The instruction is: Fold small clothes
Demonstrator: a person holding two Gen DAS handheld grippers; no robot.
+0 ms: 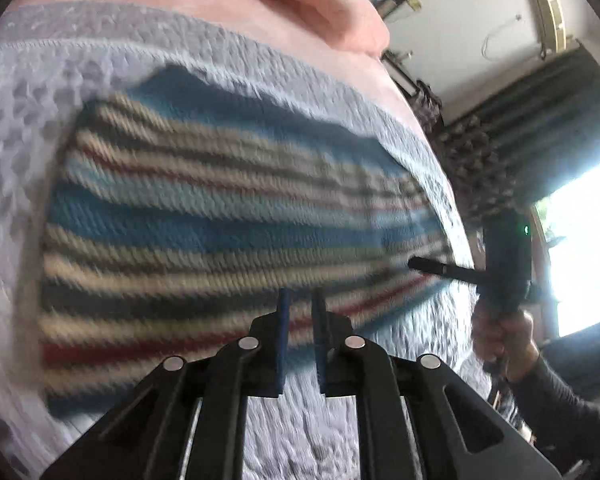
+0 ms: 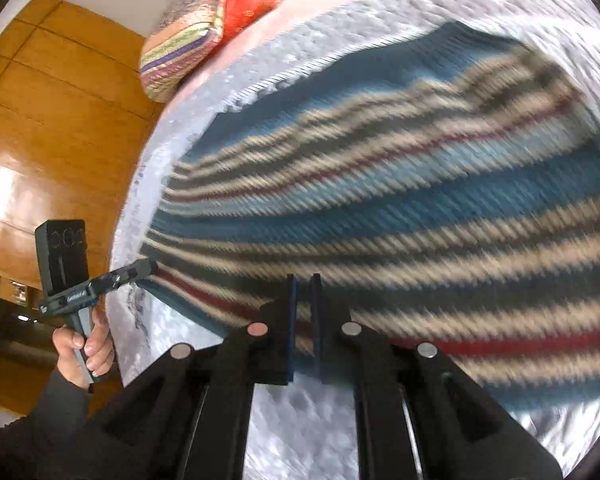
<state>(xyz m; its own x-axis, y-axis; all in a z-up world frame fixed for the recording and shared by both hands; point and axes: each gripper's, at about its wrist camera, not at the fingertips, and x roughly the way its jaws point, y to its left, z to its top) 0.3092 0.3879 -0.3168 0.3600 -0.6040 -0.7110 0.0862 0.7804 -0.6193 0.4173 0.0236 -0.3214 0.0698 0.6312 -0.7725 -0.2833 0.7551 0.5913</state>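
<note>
Striped knit garment [image 1: 228,216], mid-frame on grey textured cover [image 1: 40,92], is pinched at lower corners by left gripper [image 1: 300,300] and right gripper [image 2: 303,286], jaws nearly closed; folding is judged unfinished.

A striped knit garment [image 1: 228,216] lies flat on a quilted bedspread [image 1: 32,128]; pillows, apparently, [image 2: 188,36] sit far behind it.
</note>
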